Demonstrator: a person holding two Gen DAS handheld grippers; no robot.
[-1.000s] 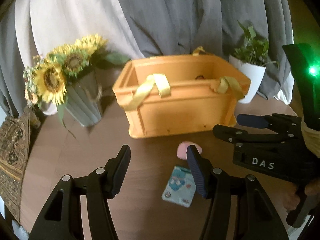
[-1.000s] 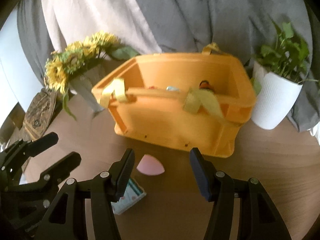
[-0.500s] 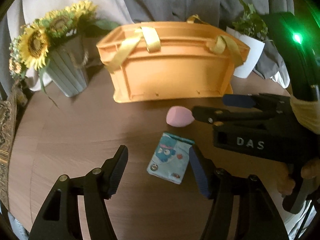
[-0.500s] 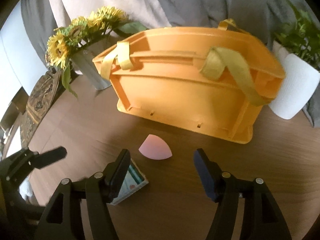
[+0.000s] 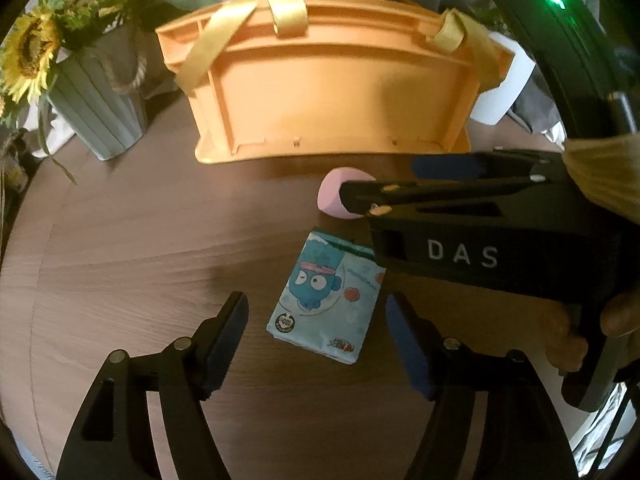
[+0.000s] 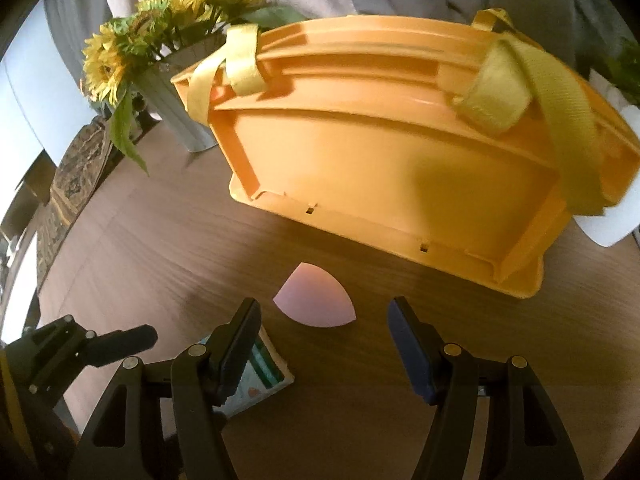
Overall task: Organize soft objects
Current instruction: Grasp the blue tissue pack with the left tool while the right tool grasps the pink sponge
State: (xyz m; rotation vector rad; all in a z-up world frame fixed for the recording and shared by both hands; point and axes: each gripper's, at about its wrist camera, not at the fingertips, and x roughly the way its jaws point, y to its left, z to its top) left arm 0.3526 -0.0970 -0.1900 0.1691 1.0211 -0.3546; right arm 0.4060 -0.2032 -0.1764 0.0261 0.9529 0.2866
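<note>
Left wrist view: blue tissue pack [image 5: 328, 298] lies flat on the wooden counter [image 5: 140, 248], between the spread fingers of the left tongs [image 5: 316, 336], untouched; these jaws have just been opening. Pink sponge [image 6: 316, 300] lies just beyond, in front of the orange crate [image 6: 400, 152]. Right tongs [image 6: 324, 344] are released, nothing gripped, sponge just ahead of their tips.

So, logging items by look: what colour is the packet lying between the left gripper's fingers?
Light blue packet with a cartoon face; the left wrist view shows it best.
</note>
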